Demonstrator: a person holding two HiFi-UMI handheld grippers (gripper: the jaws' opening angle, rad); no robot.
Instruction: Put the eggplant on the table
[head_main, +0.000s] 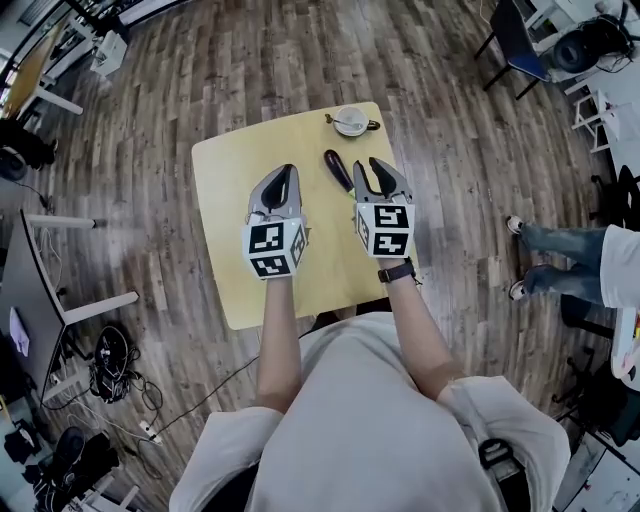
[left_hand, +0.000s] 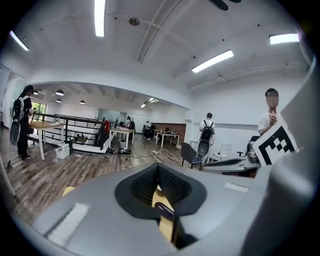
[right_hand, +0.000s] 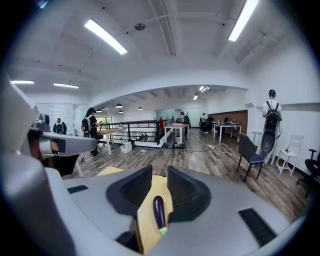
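One pale wooden tabletop (head_main: 228, 205) fills the centre of the head view. Over it, the left tongs (head_main: 286, 172) have their tips together on nothing, and the right tongs (head_main: 368, 166) stand apart and empty. A white cup (head_main: 350, 120) sits at the top edge, its contents unclear. The dark eggplant (head_main: 337, 169) lies flat just left of the right tongs. Its long axis runs from upper left to lower right, green stem end lowest.

In the left gripper view the left gripper (left_hand: 159, 169) covers most of the eggplant (left_hand: 165, 211) with its own grey body; I see only a dark sliver. In the head view I cannot make out what lies in the small dish (head_main: 350, 121), and a bystander (head_main: 560, 242) is cut by the right edge, little more than legs and shoes showing.
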